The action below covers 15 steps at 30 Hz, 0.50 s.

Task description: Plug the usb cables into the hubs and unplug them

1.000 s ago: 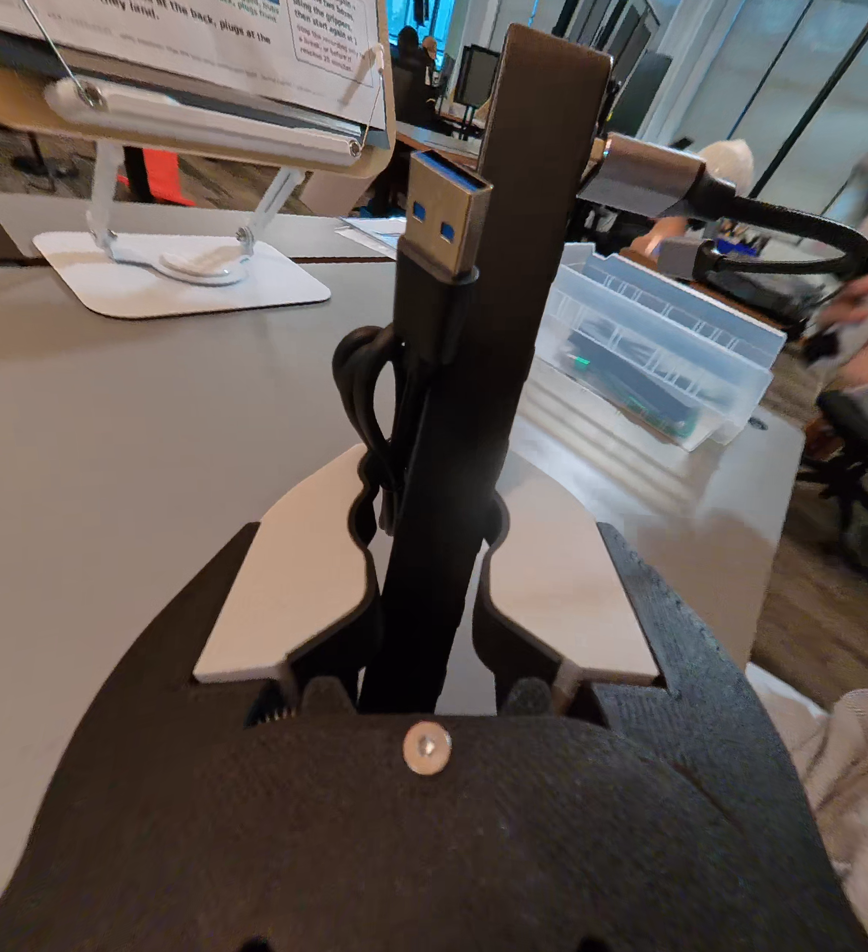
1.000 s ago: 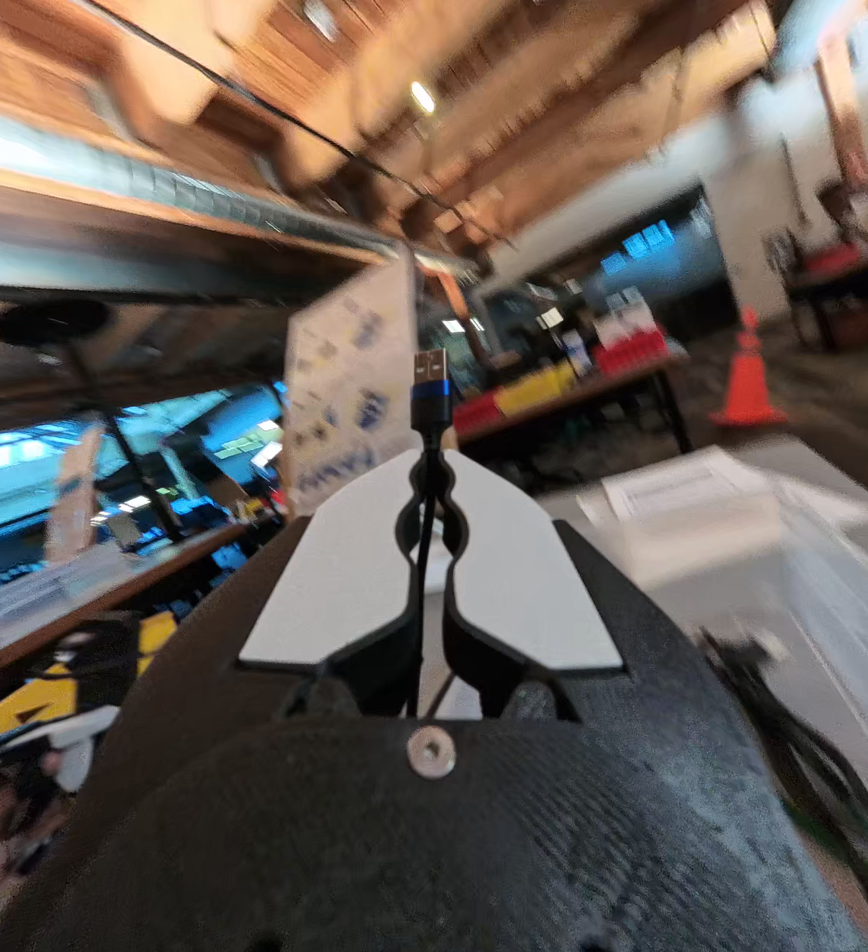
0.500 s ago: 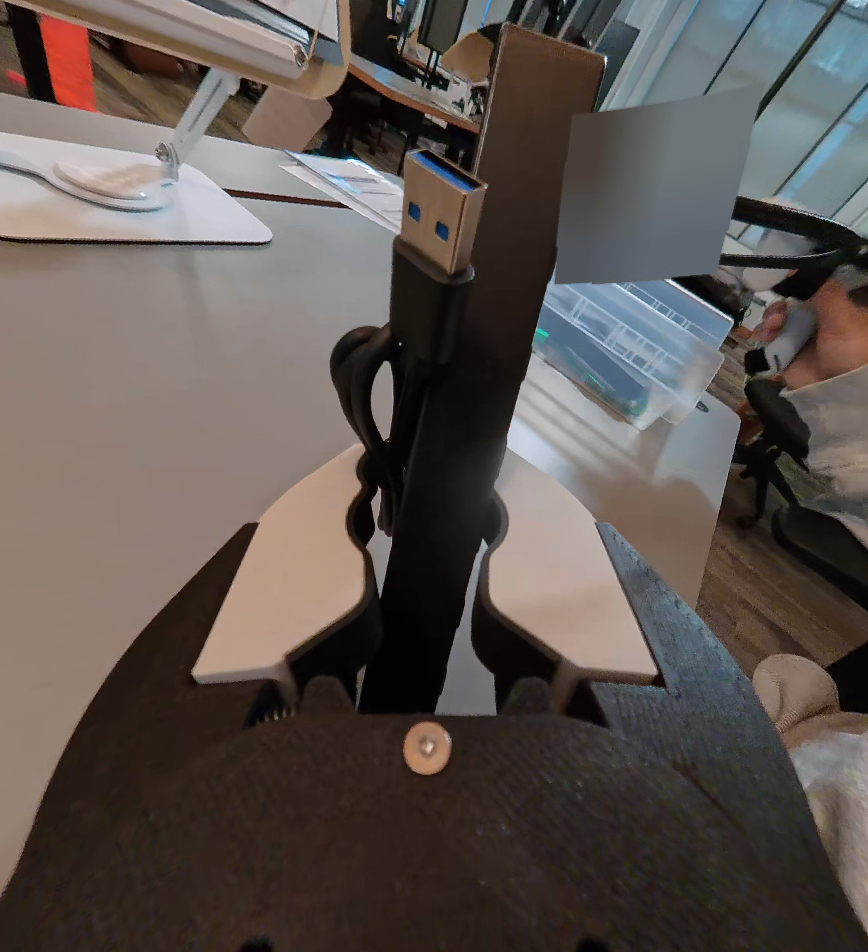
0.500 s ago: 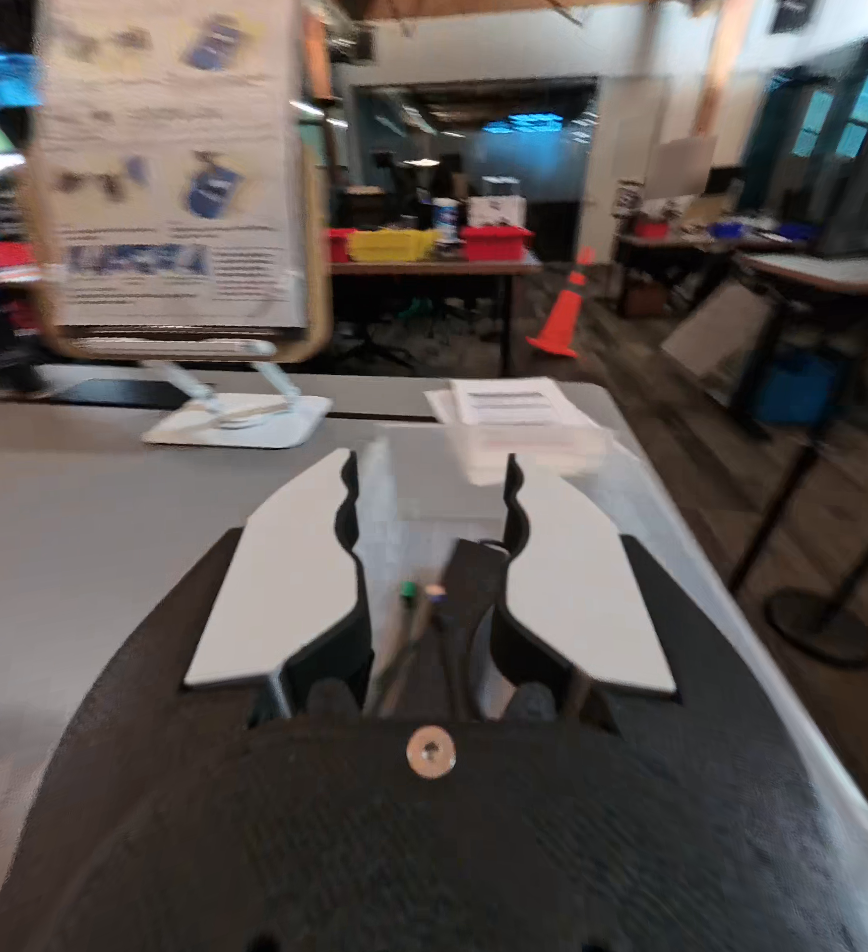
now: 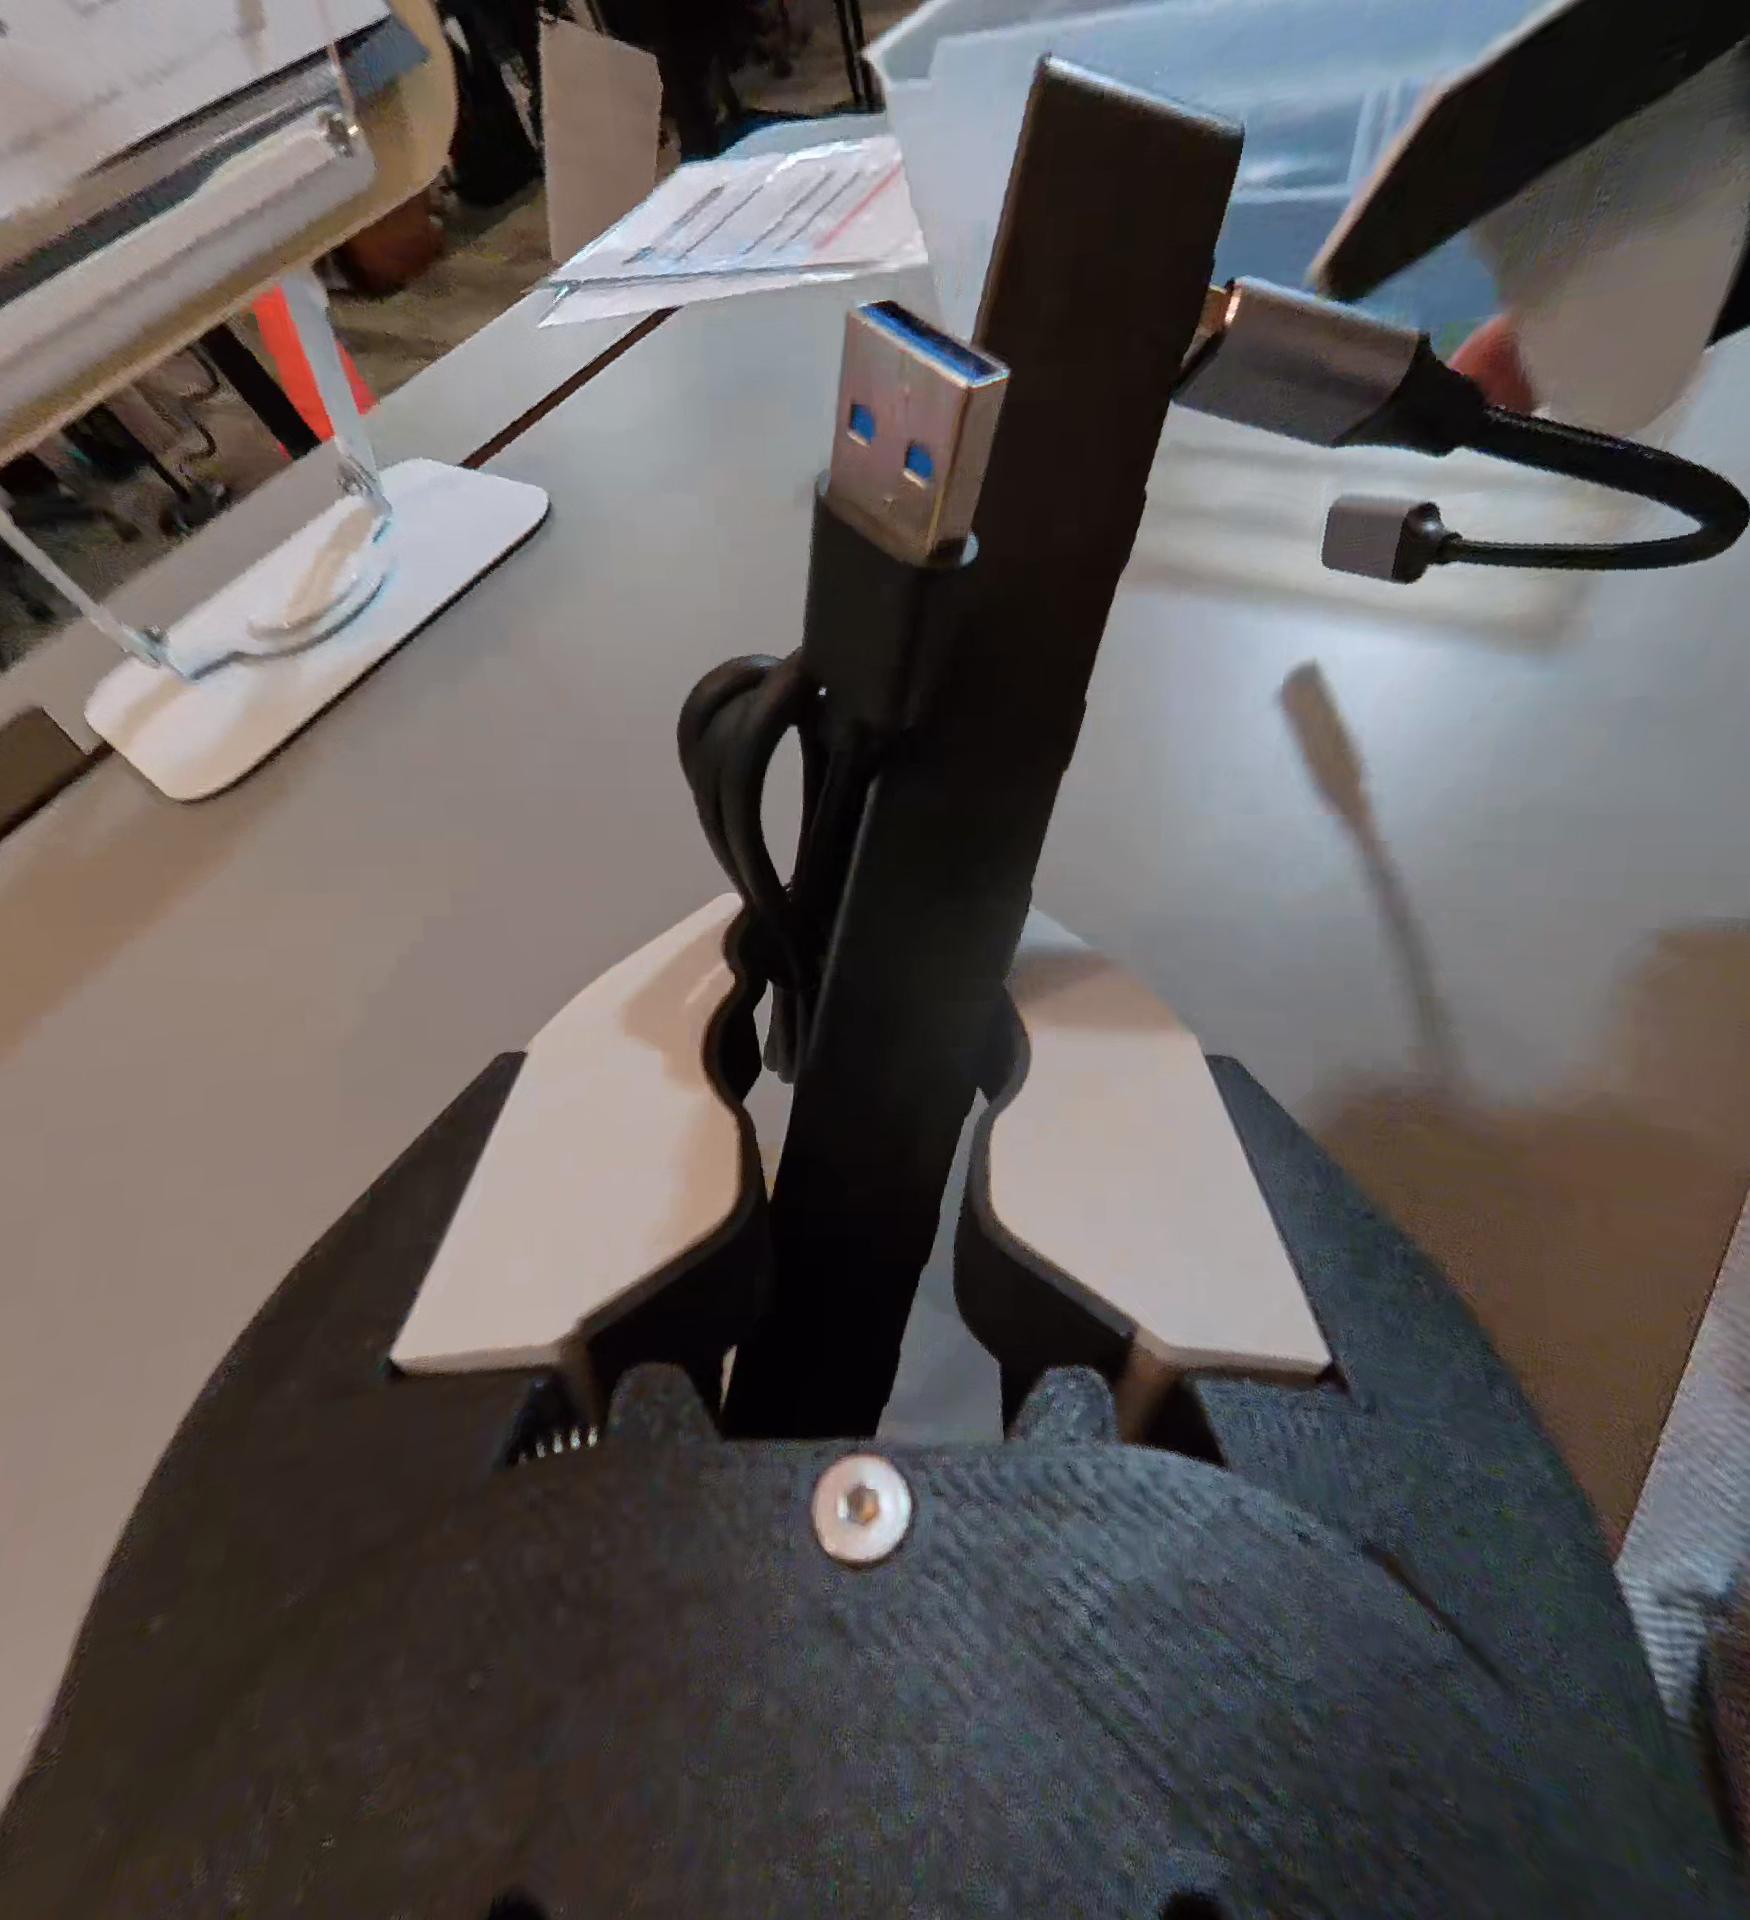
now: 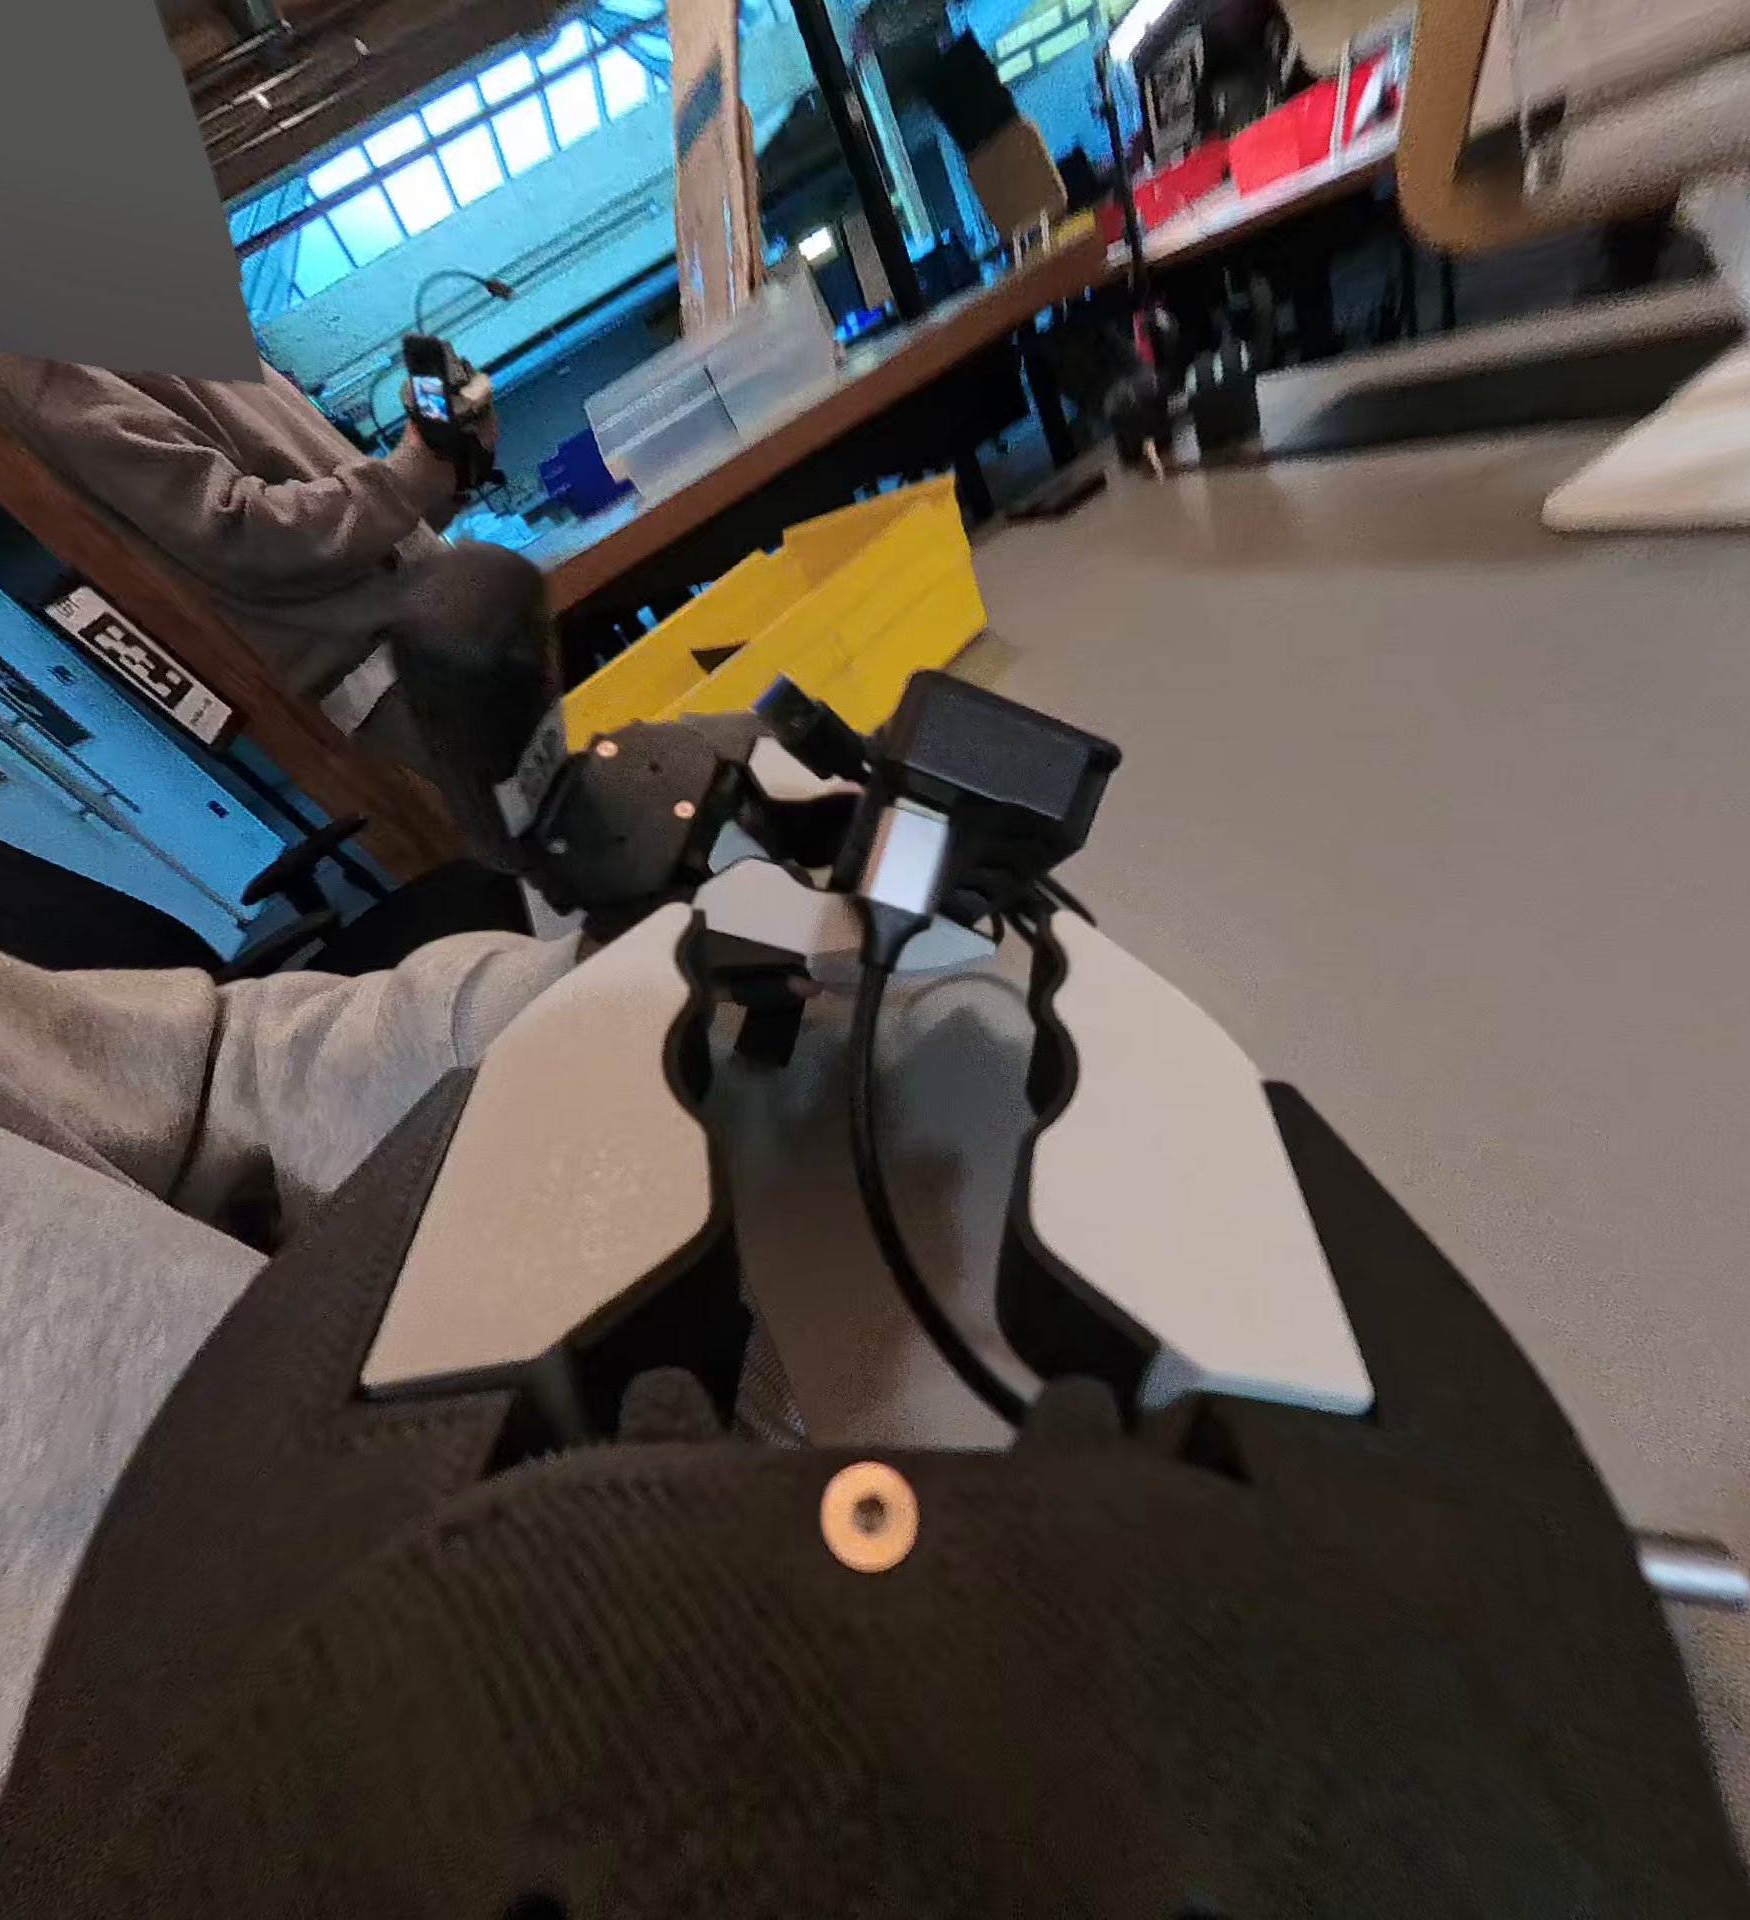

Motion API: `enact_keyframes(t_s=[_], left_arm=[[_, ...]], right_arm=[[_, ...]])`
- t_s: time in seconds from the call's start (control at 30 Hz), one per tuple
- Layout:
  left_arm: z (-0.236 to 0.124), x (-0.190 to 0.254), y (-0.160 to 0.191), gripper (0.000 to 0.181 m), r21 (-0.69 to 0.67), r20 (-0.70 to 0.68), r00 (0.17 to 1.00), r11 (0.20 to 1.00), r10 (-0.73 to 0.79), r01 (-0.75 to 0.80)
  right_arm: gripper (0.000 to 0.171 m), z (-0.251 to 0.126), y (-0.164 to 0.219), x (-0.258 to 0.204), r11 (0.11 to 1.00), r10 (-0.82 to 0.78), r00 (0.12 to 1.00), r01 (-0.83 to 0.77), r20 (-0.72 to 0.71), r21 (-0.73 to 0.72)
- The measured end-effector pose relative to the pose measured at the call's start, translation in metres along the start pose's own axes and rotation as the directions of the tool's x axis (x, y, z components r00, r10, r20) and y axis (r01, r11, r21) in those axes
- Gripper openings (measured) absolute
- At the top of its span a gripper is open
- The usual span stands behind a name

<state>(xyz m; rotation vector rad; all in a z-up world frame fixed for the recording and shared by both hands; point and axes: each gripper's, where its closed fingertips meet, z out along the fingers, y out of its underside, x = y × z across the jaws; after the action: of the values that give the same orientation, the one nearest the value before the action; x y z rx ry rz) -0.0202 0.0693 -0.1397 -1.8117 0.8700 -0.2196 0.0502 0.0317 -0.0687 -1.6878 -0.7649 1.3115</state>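
In the left wrist view my left gripper [image 5: 881, 935] is shut on a long black USB hub [image 5: 1058, 520] and holds it upright above the grey table [image 5: 279, 987]. The hub's own black cable is coiled beside it and its USB plug [image 5: 912, 436] points up. A grey braided cable's silver plug [image 5: 1307, 364] sits in the hub's right side, and its other silver end [image 5: 1370, 535] hangs free. In the right wrist view my right gripper [image 6: 866, 935] is open, with the silver plug [image 6: 902, 857] just past its fingertips and the cable running back between the jaws. The hub [image 6: 996, 769] and left gripper [image 6: 642, 810] show beyond.
A document stand with a white base [image 5: 310, 623] and papers in a sleeve [image 5: 746, 218] are at the table's far side. A yellow bin [image 6: 829, 613] sits at the table's left end. A person in a grey sweater [image 6: 279, 499] stands beyond it.
One second ago my right gripper was shut on a thin blue-ringed USB cable. It let that go, swung round, and now stands open at the grey plug in the hub. The left gripper has turned.
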Motion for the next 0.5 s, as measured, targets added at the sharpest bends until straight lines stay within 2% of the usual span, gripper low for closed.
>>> enact_keyframes(t_s=[0.1, 0.13, 0.2, 0.3, 0.4, 0.5], left_arm=[[0.003, 0.012, -0.001, 0.040, -0.004, -0.011, 0.998, 0.998, 0.060, -0.060], [0.004, 0.015, -0.002, 0.040, -0.002, -0.019, 0.998, 0.998, 0.065, -0.065], [0.007, 0.019, 0.002, 0.041, -0.023, -0.028, 0.997, 0.997, 0.077, -0.077], [0.007, 0.021, 0.003, 0.043, -0.019, -0.026, 0.993, 0.993, 0.116, -0.117], [0.006, 0.025, -0.003, 0.063, -0.002, -0.022, 0.987, 0.987, 0.159, -0.159], [0.006, 0.036, -0.006, 0.068, -0.015, -0.023, 0.967, 0.967, 0.254, -0.254]], right_arm=[[0.052, 0.008, 0.021, 0.008, 0.992, 0.115, 0.993, -0.114, 0.012, -0.048], [0.037, 0.009, 0.025, 0.009, 0.989, 0.137, 0.990, -0.136, 0.019, -0.062], [0.018, 0.009, 0.029, 0.004, 0.986, 0.158, 0.985, -0.154, 0.062, -0.066], [0.018, 0.008, 0.032, 0.003, 0.993, 0.096, 0.994, -0.092, 0.051, -0.078], [0.018, 0.011, 0.037, -0.005, 0.993, 0.037, 0.997, -0.029, 0.074, -0.111], [0.018, 0.014, 0.044, -0.014, 0.991, -0.024, 0.995, 0.037, 0.100, -0.131]])
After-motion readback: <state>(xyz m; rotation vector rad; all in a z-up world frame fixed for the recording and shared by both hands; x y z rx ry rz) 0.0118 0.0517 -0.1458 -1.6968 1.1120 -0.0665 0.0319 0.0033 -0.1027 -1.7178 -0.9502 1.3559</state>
